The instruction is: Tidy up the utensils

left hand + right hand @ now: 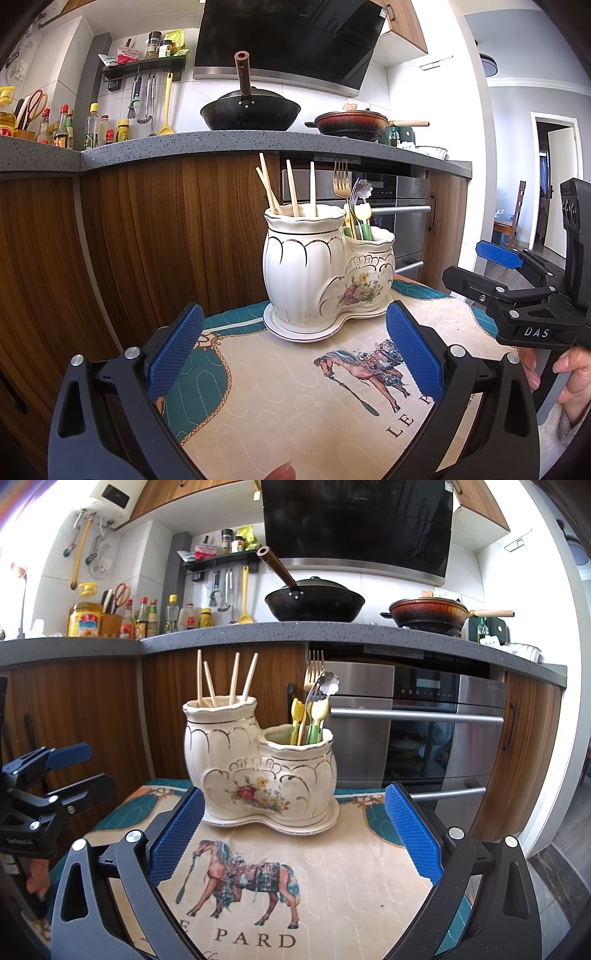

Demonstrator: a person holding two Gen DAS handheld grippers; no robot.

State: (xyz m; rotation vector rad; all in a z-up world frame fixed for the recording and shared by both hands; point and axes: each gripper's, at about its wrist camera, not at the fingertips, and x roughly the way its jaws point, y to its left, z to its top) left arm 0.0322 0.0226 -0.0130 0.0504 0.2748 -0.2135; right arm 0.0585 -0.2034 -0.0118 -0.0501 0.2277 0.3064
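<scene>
A white ceramic two-pot utensil holder (325, 273) (258, 771) stands on its saucer on a horse-print cloth. The taller pot holds several wooden chopsticks (291, 190) (232, 681). The lower pot holds a gold fork (340, 181) (314, 670), a silver flower-ended spoon (330, 685) and yellow and green handled pieces (308, 720). My left gripper (295, 350) is open and empty in front of the holder. My right gripper (295, 834) is open and empty, also in front of it; it shows at the right of the left wrist view (491, 273).
The cloth (332, 878) covers a small table in front of wooden cabinets (147, 236) and a steel oven (424, 731). The grey countertop (258, 633) above carries a black wok (314, 602), a brown pan (428, 614) and several bottles.
</scene>
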